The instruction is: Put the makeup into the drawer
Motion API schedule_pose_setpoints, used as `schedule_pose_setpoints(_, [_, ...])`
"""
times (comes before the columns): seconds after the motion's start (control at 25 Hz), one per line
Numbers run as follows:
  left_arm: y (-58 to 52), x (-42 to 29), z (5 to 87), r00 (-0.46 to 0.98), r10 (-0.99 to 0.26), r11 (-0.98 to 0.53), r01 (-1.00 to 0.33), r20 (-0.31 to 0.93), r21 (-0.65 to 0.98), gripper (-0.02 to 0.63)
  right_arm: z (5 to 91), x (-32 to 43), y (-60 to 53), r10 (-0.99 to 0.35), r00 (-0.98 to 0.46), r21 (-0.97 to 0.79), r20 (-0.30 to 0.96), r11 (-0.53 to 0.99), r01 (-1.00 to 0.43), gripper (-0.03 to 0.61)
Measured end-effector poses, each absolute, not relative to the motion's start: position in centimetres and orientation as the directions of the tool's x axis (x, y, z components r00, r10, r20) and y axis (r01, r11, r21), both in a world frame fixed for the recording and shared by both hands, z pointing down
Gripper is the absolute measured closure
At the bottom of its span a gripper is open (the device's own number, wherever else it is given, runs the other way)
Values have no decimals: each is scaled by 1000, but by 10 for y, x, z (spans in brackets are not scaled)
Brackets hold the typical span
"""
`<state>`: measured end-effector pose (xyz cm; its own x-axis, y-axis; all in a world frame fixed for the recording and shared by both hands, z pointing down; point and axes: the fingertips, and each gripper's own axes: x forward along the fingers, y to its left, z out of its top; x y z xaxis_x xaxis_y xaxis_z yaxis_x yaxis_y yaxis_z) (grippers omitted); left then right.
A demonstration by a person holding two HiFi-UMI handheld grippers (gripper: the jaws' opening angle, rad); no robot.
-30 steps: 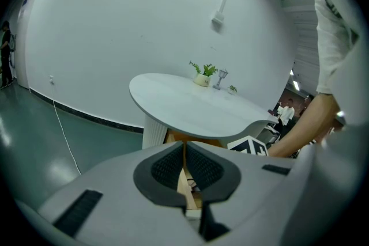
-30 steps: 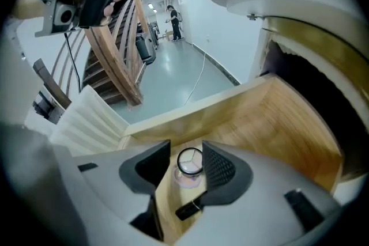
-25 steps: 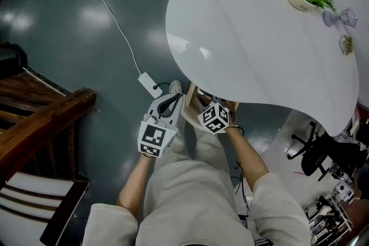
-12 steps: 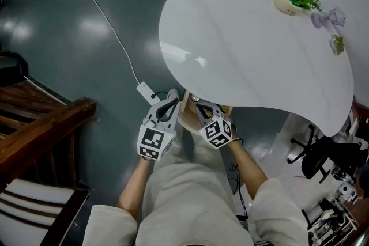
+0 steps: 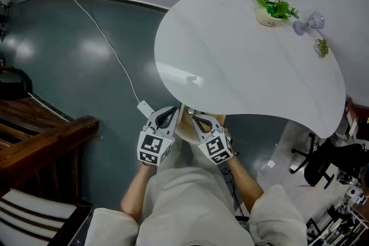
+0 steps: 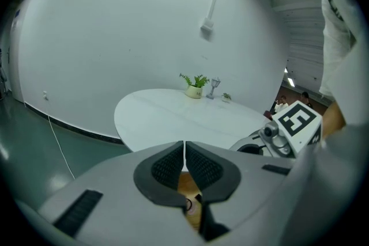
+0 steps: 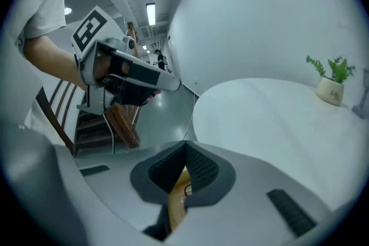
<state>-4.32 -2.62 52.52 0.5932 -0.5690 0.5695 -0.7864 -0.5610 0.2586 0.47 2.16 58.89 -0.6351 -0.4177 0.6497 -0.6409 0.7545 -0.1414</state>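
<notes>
Makeup is not to be made out in any view. We judge that it already lies in the tan wooden drawer [image 5: 184,125], though no view shows the drawer's inside.

Nearest to us, above our pale trousers [image 5: 190,204], we hold both tools side by side, pointing forward and down. The left tool [image 5: 168,115] has its dark ribbed pads pressed flat together with nothing between them. The right tool [image 5: 199,123] is likewise closed tight and empty. Under each pair of pads only the wood shows.

The drawer sits just beyond and between the tips, tucked under the near edge of the white rounded surface [image 5: 242,60]. We cannot tell how far out it stands. At the far side of the surface stand a small green plant in a cream pot [image 5: 271,11] and a clear stemmed glass [image 5: 314,21]. Off to the left, a white cable [image 5: 109,46] runs across the grey-green floor [image 5: 63,72] to a white power strip [image 5: 144,108].

With both tools empty, the placing step looks done to us, and what probably remains is closing the drawer. That calls for setting a closed tool against the drawer's front and pushing it straight in. The tips must stay clear of the surface's edge above.
</notes>
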Motion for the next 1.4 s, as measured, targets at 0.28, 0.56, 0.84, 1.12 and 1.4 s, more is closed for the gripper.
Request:
schedule_pose_setpoints(0.28, [-41, -32, 487, 605, -593, -588, -776, 531, 227, 598, 535, 37, -17, -569, -589, -88, 573, 672, -735, 581])
schedule_pose_setpoints(0.56, [-56, -24, 449, 610, -622, -611, -770, 490, 183, 598, 485, 85, -52, -699, -500, -29, 512, 567, -823, 581])
schedule_pose_setpoints(0.84, [-73, -17, 413, 609, -654, -622, -771, 448, 141, 598, 443, 132, -72, -796, -409, 15, 446, 464, -886, 581])
schedule_pose_setpoints(1.12, [-85, -15, 388, 601, -679, -622, -776, 421, 106, 598, 413, 163, -81, -851, -344, 34, 398, 388, -921, 581])
schedule_pose_setpoints(1.4, [-87, -16, 379, 598, -696, -615, -782, 397, 101, 598, 397, 187, -75, -881, -280, 50, 381, 322, -946, 581])
